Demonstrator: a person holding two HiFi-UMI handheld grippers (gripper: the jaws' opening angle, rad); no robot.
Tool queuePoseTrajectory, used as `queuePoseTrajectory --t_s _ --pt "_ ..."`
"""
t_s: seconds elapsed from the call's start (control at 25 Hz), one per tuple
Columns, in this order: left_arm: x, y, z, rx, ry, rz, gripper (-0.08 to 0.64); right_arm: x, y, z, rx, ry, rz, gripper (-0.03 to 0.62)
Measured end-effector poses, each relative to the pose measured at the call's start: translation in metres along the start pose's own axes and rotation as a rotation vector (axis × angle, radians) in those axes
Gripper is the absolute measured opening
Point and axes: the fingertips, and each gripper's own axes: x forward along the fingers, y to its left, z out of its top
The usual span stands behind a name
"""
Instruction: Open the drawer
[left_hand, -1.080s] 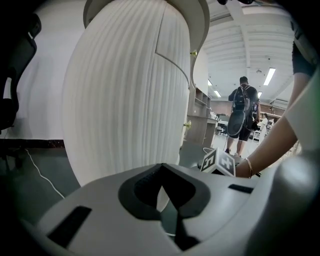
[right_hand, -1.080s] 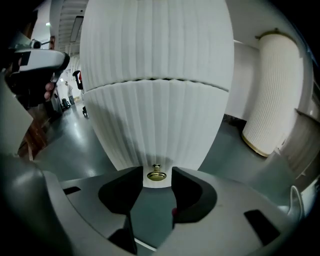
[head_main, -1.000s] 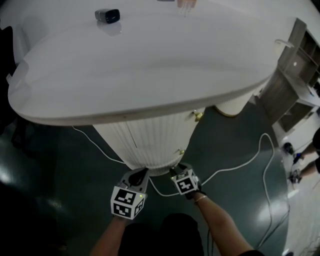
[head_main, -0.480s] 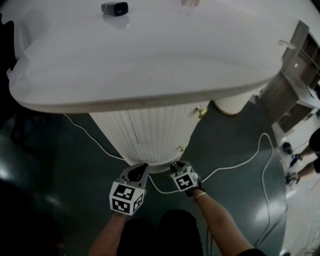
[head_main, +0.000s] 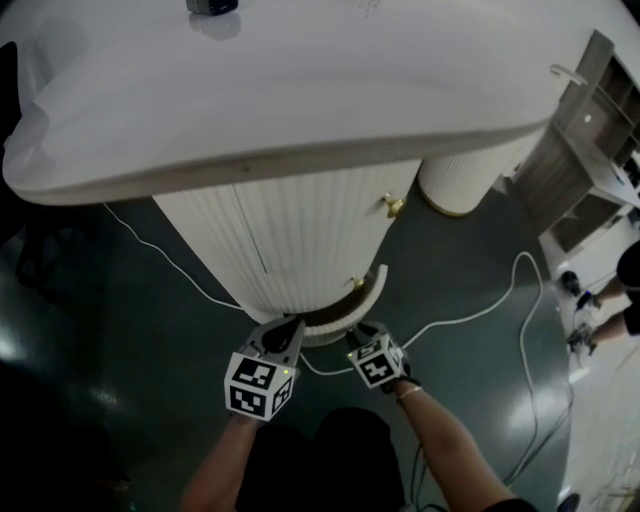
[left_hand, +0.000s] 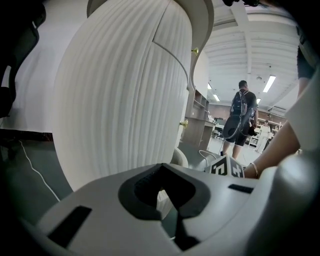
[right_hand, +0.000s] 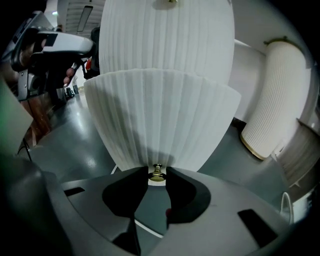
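— Dark floor (head_main: 120, 330) under a white table (head_main: 300, 90); where is the drawer?
— Drawer (head_main: 374, 292) is the lowest one in the ribbed pedestal (head_main: 290, 240). It stands partly pulled out, its curved front clear of the pedestal wall.
— Right gripper?
— Right gripper (head_main: 358, 330) points down at it. Its jaws have just been closing and now clamp the brass knob (right_hand: 157, 173) on the drawer front.
— And the left?
— Left gripper (head_main: 290, 326) hangs just beside the right one, near the pedestal foot, jaws together with nothing between them. A white cable (head_main: 470, 318) trails across the floor to the right
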Motion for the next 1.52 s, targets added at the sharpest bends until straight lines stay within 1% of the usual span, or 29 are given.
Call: queuePoseTrajectory --t_s 0.24,0.56,0.84,0.96,1.12,1.52 --pt "0.007 -0.008 0.000 0.006 0.009 -0.011 0.002 -0.016 0.000 -0.026 0.012 0.001 -0.010 0.109" --pt "0.019 -0.020 0.001 0.037 0.021 -0.037 0.002 -0.036 -0.003 -0.060 0.019 0.000 -0.010 0.109" --pt "0.017 -0.023 0.001 0.045 0.022 -0.036 0.002 -0.049 -0.004 -0.080 0.093 -0.015 -0.020 0.109" --pt "0.014 -0.021 0.001 0.038 0.020 -0.032 0.002 -0.053 -0.003 -0.087 0.079 0.001 -0.015 0.108" --pt "0.014 -0.023 -0.001 0.019 0.022 -0.045 0.002 -0.061 -0.002 -0.100 0.063 0.019 -0.018 0.109" --pt "0.018 -0.028 -0.001 0.037 0.018 -0.056 0.002 -0.077 -0.004 -0.128 0.097 0.023 -0.032 0.109"
